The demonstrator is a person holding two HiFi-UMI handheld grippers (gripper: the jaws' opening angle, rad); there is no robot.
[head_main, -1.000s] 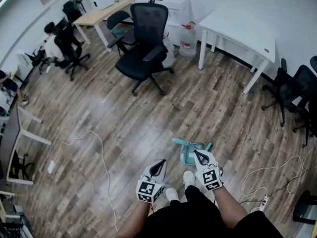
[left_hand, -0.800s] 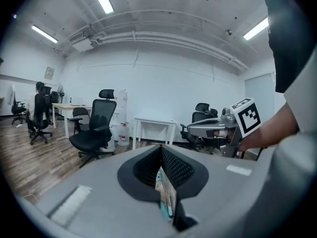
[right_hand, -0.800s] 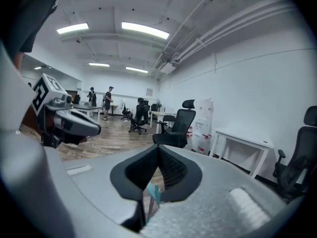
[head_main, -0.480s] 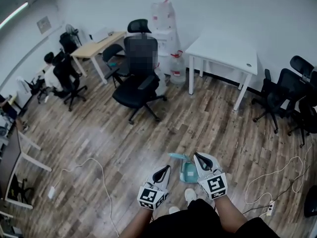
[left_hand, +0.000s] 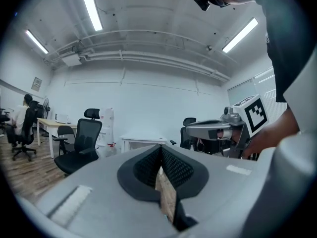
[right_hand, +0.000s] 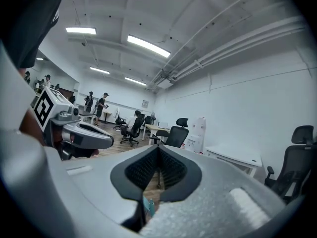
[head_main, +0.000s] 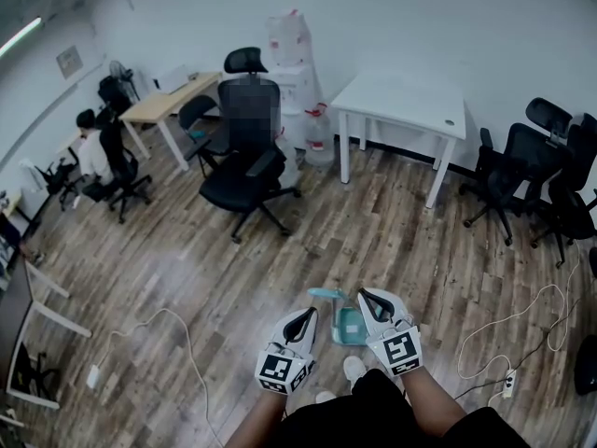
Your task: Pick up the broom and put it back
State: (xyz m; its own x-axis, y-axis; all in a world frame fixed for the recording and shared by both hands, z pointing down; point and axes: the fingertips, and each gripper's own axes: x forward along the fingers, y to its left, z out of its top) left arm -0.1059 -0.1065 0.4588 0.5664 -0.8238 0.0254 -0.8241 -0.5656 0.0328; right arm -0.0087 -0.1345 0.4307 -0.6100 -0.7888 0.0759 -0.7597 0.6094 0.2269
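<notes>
A teal dustpan-and-broom set (head_main: 340, 321) lies on the wood floor just ahead of my feet, between the two grippers in the head view. My left gripper (head_main: 309, 315) is held level to its left, shut with nothing in it. The right gripper (head_main: 365, 297) hovers level over the set's right side, also shut and empty. In the left gripper view the ribbed pads (left_hand: 161, 151) meet, and the right gripper (left_hand: 218, 129) shows beside them. The right gripper view shows closed pads (right_hand: 158, 150), with a sliver of the teal set (right_hand: 147, 203) below them.
A black office chair (head_main: 244, 161) stands mid-room and a white table (head_main: 401, 101) at the back wall beside water jugs (head_main: 294, 63). More black chairs (head_main: 522, 166) are at the right. A white cable (head_main: 177, 329) and a power strip (head_main: 508, 379) lie on the floor. A person (head_main: 93, 152) sits far left.
Both grippers have risen and stayed shut and empty. The head view has tipped up, showing more of the back wall. The teal set has stayed on the floor.
</notes>
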